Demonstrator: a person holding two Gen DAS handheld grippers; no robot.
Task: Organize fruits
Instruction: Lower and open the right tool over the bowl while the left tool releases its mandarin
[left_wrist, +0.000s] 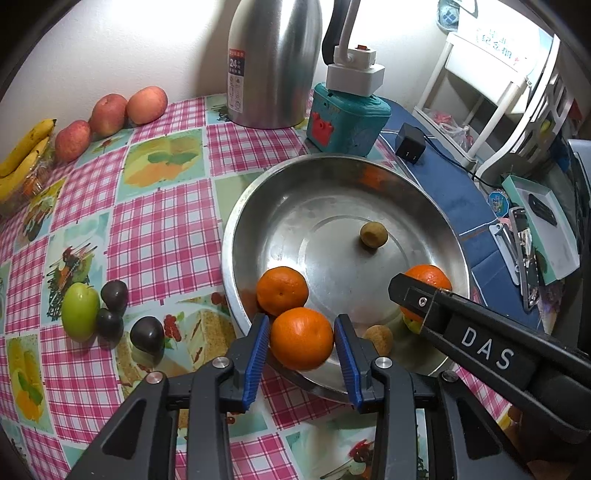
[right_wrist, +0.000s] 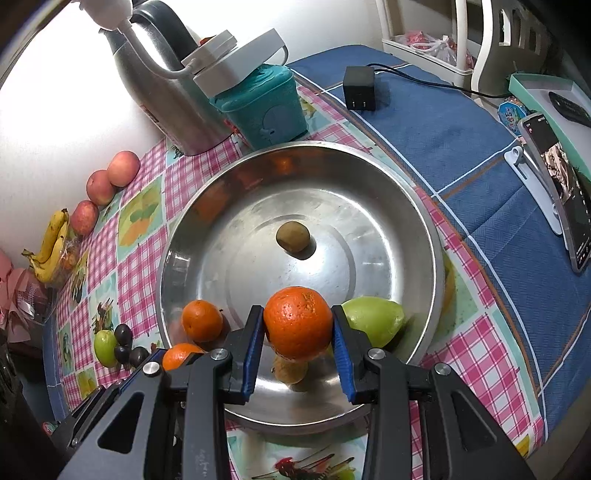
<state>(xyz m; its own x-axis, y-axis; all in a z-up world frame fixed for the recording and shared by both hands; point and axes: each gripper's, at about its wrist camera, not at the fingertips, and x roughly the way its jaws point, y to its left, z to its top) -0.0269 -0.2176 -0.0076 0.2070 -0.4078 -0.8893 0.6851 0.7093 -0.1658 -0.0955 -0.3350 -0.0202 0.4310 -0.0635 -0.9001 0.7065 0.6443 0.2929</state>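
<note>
A steel bowl (left_wrist: 424, 206) sits on the checked tablecloth; it also shows in the right wrist view (right_wrist: 369, 173). My left gripper (left_wrist: 302, 338) is shut on an orange (left_wrist: 301, 338) above the bowl's near rim. My right gripper (right_wrist: 298, 326) is shut on another orange (right_wrist: 297, 323) inside the bowl; this gripper shows in the left wrist view (left_wrist: 410, 291) too. In the bowl lie a third orange (left_wrist: 282, 290), a small brown fruit (left_wrist: 373, 234), another brown fruit (left_wrist: 378, 338) and a green fruit (right_wrist: 373, 319).
Left of the bowl lie a green apple (left_wrist: 79, 312) and three dark plums (left_wrist: 114, 293). Red apples (left_wrist: 109, 114) and bananas (left_wrist: 26, 155) sit at the far left by the wall. A steel jug (left_wrist: 271, 62), a teal box (left_wrist: 347, 122), a charger (left_wrist: 410, 142) and a phone (right_wrist: 557, 184) stand behind and right.
</note>
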